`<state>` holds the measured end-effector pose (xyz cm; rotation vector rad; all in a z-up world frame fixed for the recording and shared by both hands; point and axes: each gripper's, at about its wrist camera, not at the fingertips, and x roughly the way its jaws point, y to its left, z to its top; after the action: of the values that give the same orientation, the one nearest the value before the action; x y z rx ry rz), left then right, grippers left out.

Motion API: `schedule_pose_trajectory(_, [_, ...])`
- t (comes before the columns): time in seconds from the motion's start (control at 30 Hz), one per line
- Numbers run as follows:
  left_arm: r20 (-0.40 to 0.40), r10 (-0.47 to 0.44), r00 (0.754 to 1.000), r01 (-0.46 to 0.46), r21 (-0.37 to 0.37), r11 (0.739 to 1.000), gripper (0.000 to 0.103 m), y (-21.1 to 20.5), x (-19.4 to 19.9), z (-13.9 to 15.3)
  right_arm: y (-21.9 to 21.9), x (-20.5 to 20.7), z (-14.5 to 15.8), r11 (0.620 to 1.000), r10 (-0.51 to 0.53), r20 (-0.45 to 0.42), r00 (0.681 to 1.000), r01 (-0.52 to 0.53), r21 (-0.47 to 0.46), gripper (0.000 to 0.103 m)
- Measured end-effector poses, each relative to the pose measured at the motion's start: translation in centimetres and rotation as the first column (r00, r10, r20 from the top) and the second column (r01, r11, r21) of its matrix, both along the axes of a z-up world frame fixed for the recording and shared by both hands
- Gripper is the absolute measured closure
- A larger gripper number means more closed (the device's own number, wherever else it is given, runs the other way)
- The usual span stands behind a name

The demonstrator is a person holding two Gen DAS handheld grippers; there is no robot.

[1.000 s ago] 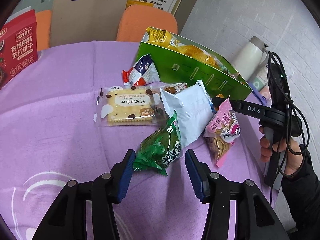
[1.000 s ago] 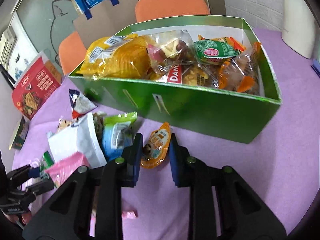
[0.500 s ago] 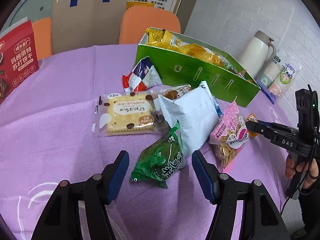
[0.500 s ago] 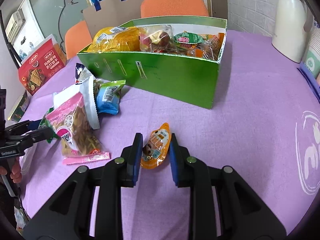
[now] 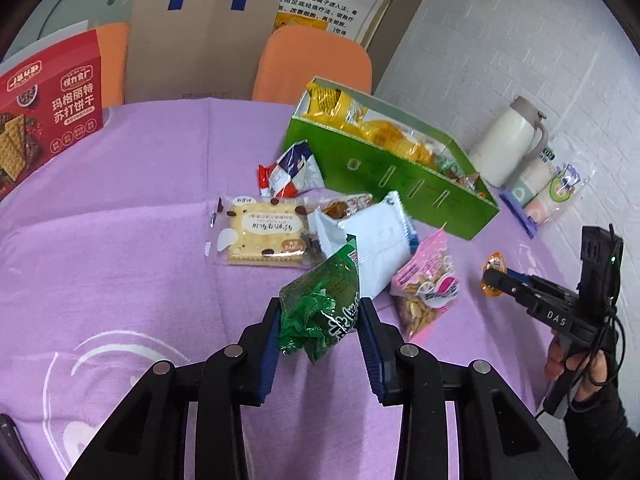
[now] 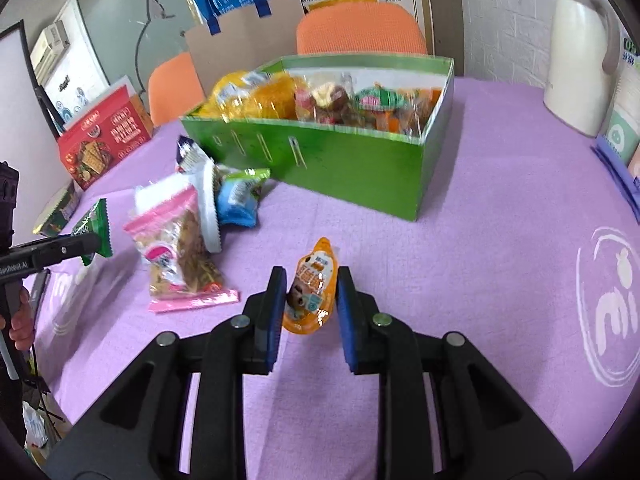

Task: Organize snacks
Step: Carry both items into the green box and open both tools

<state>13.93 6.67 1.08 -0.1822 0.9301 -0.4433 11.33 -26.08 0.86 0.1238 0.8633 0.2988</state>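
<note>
The left gripper [image 5: 319,322], wide 0.5 s ago, now pinches the green packet [image 5: 320,304]; the right gripper [image 6: 312,295] still holds the orange pouch [image 6: 310,290], so 2 snacks look ready for the green box [image 6: 340,160].

White brick wall [image 5: 500,40], orange chairs [image 5: 316,64].

Crinkled green snack packet [image 5: 320,304] and small orange jelly pouch [image 6: 310,292] each sit pinched between gripper fingers.

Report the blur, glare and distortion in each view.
Left wrist view: mostly sharp; fisheye bends the frame edges; glare on the green packet between the left gripper pads. Right wrist view: green box and its snacks blurred, orange pouch in the right gripper sharper; dark corner vignetting.
</note>
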Motion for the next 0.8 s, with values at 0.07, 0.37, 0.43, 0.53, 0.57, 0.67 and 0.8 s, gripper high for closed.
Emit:
schedule_pose_trajectory(0.07, [0.039, -0.002, 0.999, 0.002, -0.006, 1.0, 0.066, 0.0, -0.3, 1.8, -0.3, -0.1, 1.4, 1.0, 0.002, 0.038, 0.999, -0.002, 0.006, 0.076])
schedule_pose_trajectory(0.37, [0.14, -0.037, 0.99, 0.032, 0.033, 0.999, 0.066, -4.0, 3.4, 8.0, -1.6, 2.3, 6.4, 0.998, -0.058, 0.177, 0.982, 0.051, 0.042, 0.076])
schedule_pose_trajectory(0.43, [0.127, -0.049, 0.991, 0.044, 0.041, 0.998, 0.066, -5.4, 5.1, 8.6, -2.0, 3.3, 6.9, 0.997, -0.073, 0.187, 0.98, 0.067, 0.039, 0.076])
schedule_pose_trajectory(0.53, [0.128, -0.045, 0.991, 0.037, 0.069, 0.997, 0.066, -7.1, 7.5, 9.2, -2.8, 5.1, 7.4, 0.995, -0.096, 0.194, 0.976, 0.089, 0.046, 0.076])
schedule_pose_trajectory(0.57, [0.127, -0.047, 0.991, 0.038, 0.073, 0.997, 0.066, -7.7, 8.3, 9.3, -3.1, 5.6, 7.5, 0.994, -0.103, 0.198, 0.975, 0.095, 0.05, 0.076])
schedule_pose_trajectory(0.67, [0.137, -0.051, 0.989, 0.039, 0.087, 0.995, 0.066, -9.5, 10.5, 9.5, -3.8, 7.8, 7.7, 0.991, -0.123, 0.209, 0.97, 0.111, 0.069, 0.076])
schedule_pose_trajectory(0.8, [0.123, -0.041, 0.992, 0.031, 0.08, 0.996, 0.066, -11.6, 13.6, 8.7, -4.2, 10.7, 6.5, 0.99, -0.134, 0.184, 0.974, 0.122, 0.076, 0.076])
